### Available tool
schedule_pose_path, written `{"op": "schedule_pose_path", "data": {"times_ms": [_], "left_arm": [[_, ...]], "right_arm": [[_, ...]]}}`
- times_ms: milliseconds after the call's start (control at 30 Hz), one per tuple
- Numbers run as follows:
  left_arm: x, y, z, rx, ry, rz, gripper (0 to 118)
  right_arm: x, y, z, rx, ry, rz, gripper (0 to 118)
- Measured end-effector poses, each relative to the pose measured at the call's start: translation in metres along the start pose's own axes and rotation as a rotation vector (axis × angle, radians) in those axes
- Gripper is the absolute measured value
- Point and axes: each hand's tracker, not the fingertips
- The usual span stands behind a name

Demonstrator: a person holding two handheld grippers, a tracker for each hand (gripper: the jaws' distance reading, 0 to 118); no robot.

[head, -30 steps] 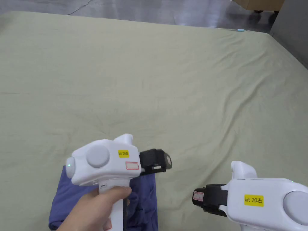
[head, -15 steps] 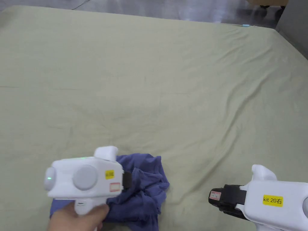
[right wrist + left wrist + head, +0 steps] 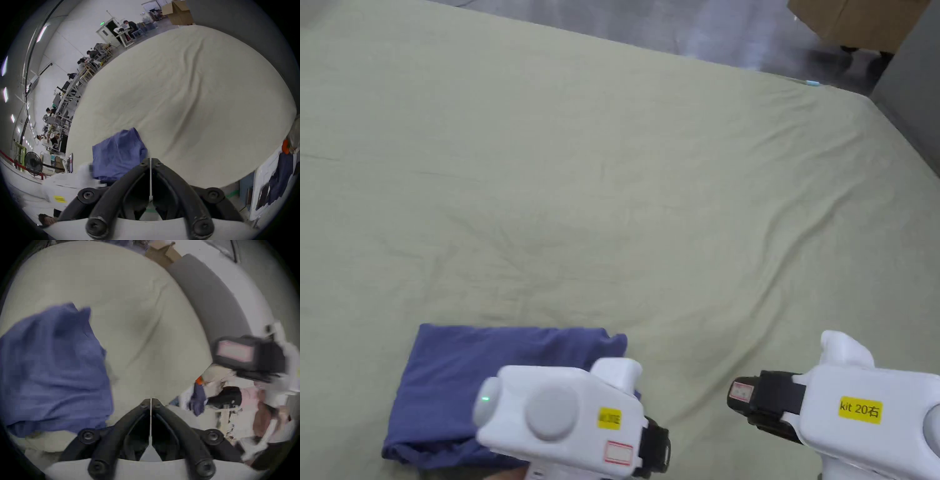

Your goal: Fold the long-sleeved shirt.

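The blue long-sleeved shirt (image 3: 462,375) lies as a compact folded bundle near the front left edge of the pale green table (image 3: 612,187). It also appears at the left in the left gripper view (image 3: 53,369) and just beyond the jaws in the right gripper view (image 3: 116,155). My left gripper (image 3: 659,447) hovers over the bundle's right front corner, and in its own view (image 3: 150,400) the jaws are pressed together with no cloth between them. My right gripper (image 3: 737,394) hangs off to the right above bare table, its jaws (image 3: 151,160) likewise shut and empty.
The table cloth is wrinkled, with wide bare room behind and to the right of the bundle. A cardboard box (image 3: 856,22) and a grey panel (image 3: 909,94) stand beyond the far right corner. Other people sit at benches (image 3: 90,53) in the background.
The left gripper has come off the shirt and moved right and toward me. The bundle, crumpled half a second ago, now lies flatter. The right gripper has barely moved.
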Motion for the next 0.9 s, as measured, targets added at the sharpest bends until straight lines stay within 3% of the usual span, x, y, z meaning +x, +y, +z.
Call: {"op": "schedule_pose_path", "data": {"times_ms": [100,233,367,433,500,567,700,733,767,800,833,867,900], "left_arm": [[-0.036,0.012,0.084,0.164,0.074,0.073,0],[-0.092,0.019,0.164,0.309,0.33,0.123,0],[-0.14,0.01,0.198,0.341,0.358,0.275,0],[-0.151,0.004,0.201,0.339,0.355,0.295,0],[-0.155,0.0,0.198,0.324,0.363,0.301,0],[-0.158,-0.003,0.193,0.303,0.368,0.299,0],[-0.164,0.0,0.177,0.265,0.347,0.296,0],[-0.167,0.001,0.175,0.257,0.329,0.298,7],[-0.169,0.003,0.171,0.256,0.314,0.303,49],[-0.169,0.004,0.166,0.263,0.311,0.294,79],[-0.169,0.006,0.16,0.27,0.321,0.291,93],[-0.174,0.008,0.155,0.268,0.327,0.297,93],[-0.177,0.008,0.149,0.261,0.326,0.302,118]], "right_arm": [[-0.044,0.008,-0.033,-0.034,0.054,0.111,0],[-0.095,0.002,-0.103,-0.145,0.157,0.235,0],[-0.11,-0.025,-0.179,-0.299,-0.003,0.308,0],[-0.098,-0.042,-0.214,-0.394,-0.12,0.332,0],[-0.087,-0.041,-0.211,-0.295,-0.015,0.283,0],[-0.085,-0.038,-0.204,-0.321,-0.02,0.253,0],[-0.088,-0.039,-0.207,-0.311,-0.038,0.287,0],[-0.087,-0.039,-0.207,-0.312,-0.036,0.283,0],[-0.085,-0.038,-0.207,-0.314,-0.031,0.278,0],[-0.084,-0.038,-0.207,-0.315,-0.026,0.276,0],[-0.083,-0.037,-0.207,-0.315,-0.021,0.273,0],[-0.081,-0.037,-0.207,-0.316,-0.014,0.264,0],[-0.079,-0.037,-0.207,-0.317,-0.007,0.254,0]]}}
